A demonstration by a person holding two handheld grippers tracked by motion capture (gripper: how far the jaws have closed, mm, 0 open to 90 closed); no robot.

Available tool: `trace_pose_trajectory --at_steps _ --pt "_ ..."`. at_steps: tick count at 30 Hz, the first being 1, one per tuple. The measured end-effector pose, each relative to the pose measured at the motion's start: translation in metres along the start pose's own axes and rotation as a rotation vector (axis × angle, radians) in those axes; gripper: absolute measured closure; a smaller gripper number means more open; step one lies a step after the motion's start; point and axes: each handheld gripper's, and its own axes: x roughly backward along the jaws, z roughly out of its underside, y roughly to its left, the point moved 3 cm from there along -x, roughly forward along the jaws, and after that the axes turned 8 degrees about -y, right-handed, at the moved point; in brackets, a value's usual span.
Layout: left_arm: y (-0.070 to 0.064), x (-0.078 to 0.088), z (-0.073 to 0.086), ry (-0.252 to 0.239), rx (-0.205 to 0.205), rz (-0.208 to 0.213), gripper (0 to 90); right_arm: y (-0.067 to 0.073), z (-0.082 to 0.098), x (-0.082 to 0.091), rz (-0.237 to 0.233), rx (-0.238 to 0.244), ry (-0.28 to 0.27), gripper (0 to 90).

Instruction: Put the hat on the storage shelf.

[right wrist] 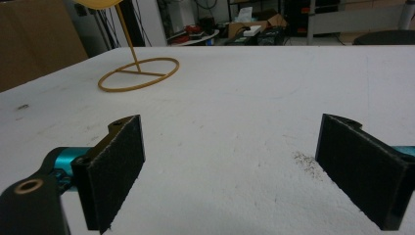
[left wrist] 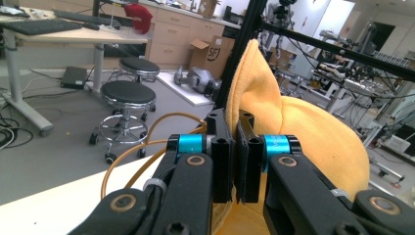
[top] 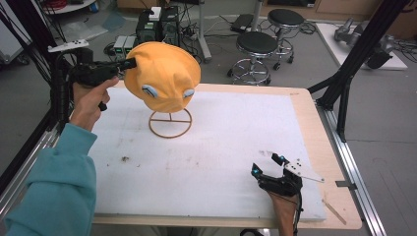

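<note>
- Teal sleeve (top: 54, 187) is seen entering from the bottom left of the high view; the forearm is angled up and forward toward the far left of the table.
- Left hand (top: 91, 101) is wrapped around the grip, wrist raised well above the white mat (top: 206, 147).
- Left gripper (top: 129, 63) is held roughly level, pointed to the right at the left edge of the yellow cap (top: 162, 73).
- In the left gripper view the jaws are seen pressed together on a fold of the cap fabric; the fold stands up between the pads (left wrist: 222, 147).
- Cap is located at the far left part of the mat, sitting atop the wire stand (top: 170, 123) and tilted, with two pale blue patches on its near side.
- The stand's ring base is resting flat on the mat; its hoop is also visible behind the left gripper's jaws in the left gripper view.
- Right hand (top: 284, 209) is seen entering from the bottom edge, right of centre, forearm near vertical in the high view.
- Right gripper (top: 268, 164) is held low over the near right part of the mat, pointed forward and slightly left, well apart from the cap.
- Its jaws are spread wide, nothing between them; bare mat is seen between the pads (right wrist: 112, 171) in the right gripper view.
- Some dark specks (right wrist: 306, 161) are noted on the mat by the right pad.
</note>
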Motion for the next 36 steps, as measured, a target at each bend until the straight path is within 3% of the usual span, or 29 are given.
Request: trace_pose_trajectory --at_steps 19,27,34,36 --pt "-0.009 -0.018 -0.024 0.032 -0.042 -0.005 86.6 0.000 0.000 0.000 0.002 0.003 -0.001 9.8" --pt "0.007 -0.024 -0.031 0.034 -0.050 -0.037 86.6 0.000 0.000 0.000 0.002 -0.001 0.003 9.8" --pt "0.019 -0.036 -0.037 0.065 -0.042 -0.052 86.6 0.000 0.000 -0.001 0.007 -0.001 0.007 9.8" --pt "0.022 -0.043 -0.040 0.091 -0.057 -0.058 86.5 0.000 0.000 -0.001 0.006 0.003 0.005 9.8"
